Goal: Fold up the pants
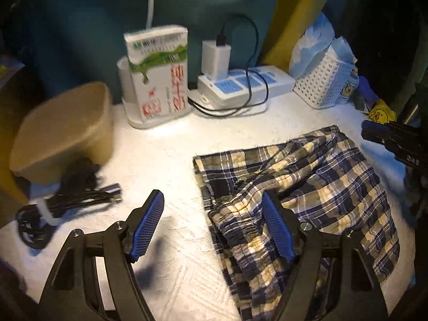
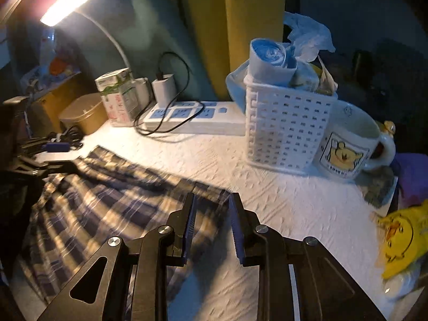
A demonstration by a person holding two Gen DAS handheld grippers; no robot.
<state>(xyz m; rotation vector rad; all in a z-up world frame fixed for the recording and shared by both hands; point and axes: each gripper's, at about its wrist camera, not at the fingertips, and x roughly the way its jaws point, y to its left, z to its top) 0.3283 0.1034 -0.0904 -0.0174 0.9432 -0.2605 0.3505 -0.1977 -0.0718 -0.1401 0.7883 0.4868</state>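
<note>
A: Where are the pants [image 1: 307, 187]?
B: Lying crumpled on the white table [image 1: 165, 155], plaid, toward its right side in the left wrist view. The waistband end is bunched nearest the left tool [image 1: 214, 214].
A: And that tool?
B: Jaws spread wide. One finger is over bare table, the other over the waistband; nothing is gripped.
A: The right tool [image 2: 212, 208]?
B: Jaws narrow but with a gap between the pads. It sits at the pants' edge, and no cloth is pinched that I can see; the fabric is blurred there.
A: Behind them?
B: A carton [image 1: 157, 72], a power strip [image 1: 246, 83], a basket [image 2: 286, 131] and a mug [image 2: 350, 144].
</note>
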